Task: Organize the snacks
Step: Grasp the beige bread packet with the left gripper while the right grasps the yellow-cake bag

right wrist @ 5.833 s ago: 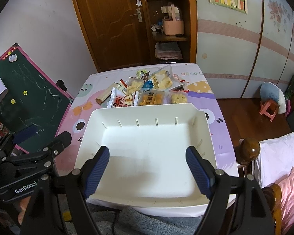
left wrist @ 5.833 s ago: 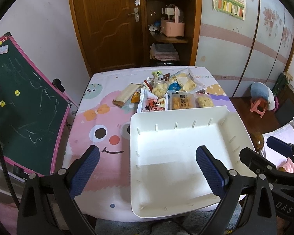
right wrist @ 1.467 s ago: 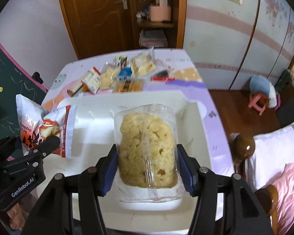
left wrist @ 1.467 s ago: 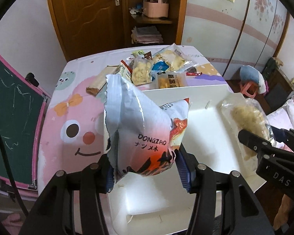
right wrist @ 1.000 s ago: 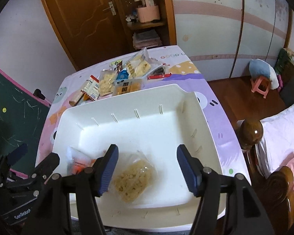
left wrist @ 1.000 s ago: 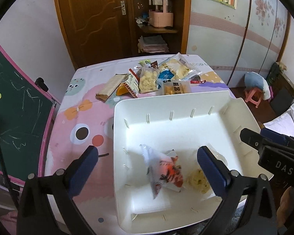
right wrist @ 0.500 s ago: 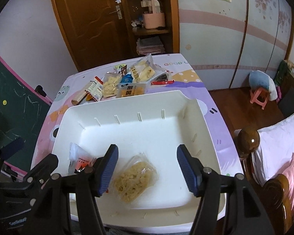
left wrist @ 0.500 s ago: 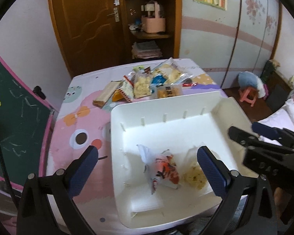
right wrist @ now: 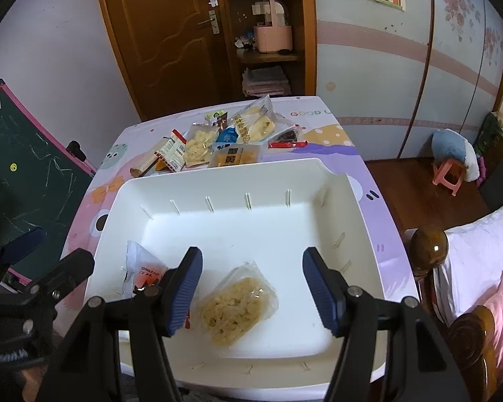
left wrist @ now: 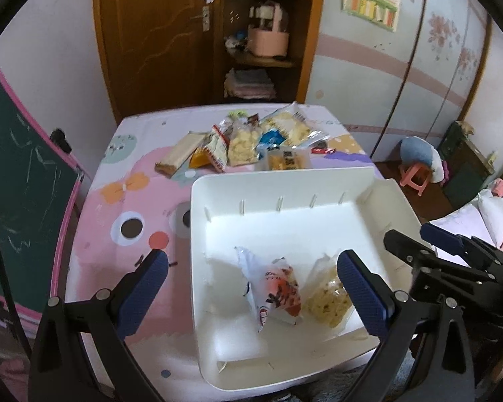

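Snacks: a pile of packets (left wrist: 251,147) lies at the far end of the tabletop (left wrist: 117,201), just behind the white tray (left wrist: 285,207).
Tray contents: a red-and-white bag (left wrist: 275,291) and a clear bag of yellow pieces (right wrist: 238,305) lie side by side on the near half of the floor.
Left gripper (left wrist: 251,288): fingers spread wide apart, holding nothing, above the tray's near left part.
Right gripper (right wrist: 251,288): fingers apart and empty, over the clear bag.
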The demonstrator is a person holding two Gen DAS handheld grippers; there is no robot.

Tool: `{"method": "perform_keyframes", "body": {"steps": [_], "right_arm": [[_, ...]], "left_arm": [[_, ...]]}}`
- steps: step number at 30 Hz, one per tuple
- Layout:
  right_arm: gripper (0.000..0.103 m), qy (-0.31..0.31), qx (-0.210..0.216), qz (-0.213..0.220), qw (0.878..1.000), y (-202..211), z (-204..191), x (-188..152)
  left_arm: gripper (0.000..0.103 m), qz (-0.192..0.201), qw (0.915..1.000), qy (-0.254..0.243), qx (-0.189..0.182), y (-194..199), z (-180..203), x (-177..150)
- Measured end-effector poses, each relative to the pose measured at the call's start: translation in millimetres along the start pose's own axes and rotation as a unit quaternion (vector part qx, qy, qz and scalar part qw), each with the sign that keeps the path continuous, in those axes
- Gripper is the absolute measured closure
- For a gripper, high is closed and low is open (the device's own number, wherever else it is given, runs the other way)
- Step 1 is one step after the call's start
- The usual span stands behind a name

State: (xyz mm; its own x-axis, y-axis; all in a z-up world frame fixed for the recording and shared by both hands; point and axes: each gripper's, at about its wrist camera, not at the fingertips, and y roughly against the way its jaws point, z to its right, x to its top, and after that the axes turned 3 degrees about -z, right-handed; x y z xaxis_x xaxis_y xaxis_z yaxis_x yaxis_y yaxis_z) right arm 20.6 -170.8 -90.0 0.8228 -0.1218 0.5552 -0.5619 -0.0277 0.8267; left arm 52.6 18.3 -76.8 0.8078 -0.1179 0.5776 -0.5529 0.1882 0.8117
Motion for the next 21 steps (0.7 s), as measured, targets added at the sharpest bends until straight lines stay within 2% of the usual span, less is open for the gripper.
{"method": "perform_keyframes", "body": {"steps": [4, 9, 10, 13, 19, 21], "right_arm": [[0.04, 0.0, 0.007, -0.009, 1.0, -4.1, -0.1, 2.0], [0.024, 0.006, 0.019, -0.014, 1.0, -6.4, -3.7, 12.6], [0.024, 0.008, 0.024, -0.013, 1.0, -5.9, -4.2, 17.1], [0.023, 0.007, 0.037, -0.012, 0.999, -4.3, -4.6, 35.9], [0.017, -0.007, 0.056, -0.003, 0.998, 0.2, 3.0, 99.9], [0.014, -0.01, 0.052, 0.005, 0.999, 0.3, 6.2, 126.5]], "left_arm": [[0.002, -0.013, 0.9998, 0.012, 0.006, -6.4, -6.8, 3.5], [0.002, -0.006, 0.9999, 0.004, 0.01, -4.7, -13.8, 18.3], [0.002, -0.004, 1.0, 0.003, 0.008, -2.9, -16.5, 22.7], [0.002, 0.01, 0.9999, -0.006, 0.01, 5.4, -26.1, 46.9], [0.002, 0.012, 0.9997, -0.007, 0.021, 12.3, -56.6, 117.7], [0.002, 0.014, 0.999, -0.01, 0.041, 10.0, -66.9, 144.7]]}}
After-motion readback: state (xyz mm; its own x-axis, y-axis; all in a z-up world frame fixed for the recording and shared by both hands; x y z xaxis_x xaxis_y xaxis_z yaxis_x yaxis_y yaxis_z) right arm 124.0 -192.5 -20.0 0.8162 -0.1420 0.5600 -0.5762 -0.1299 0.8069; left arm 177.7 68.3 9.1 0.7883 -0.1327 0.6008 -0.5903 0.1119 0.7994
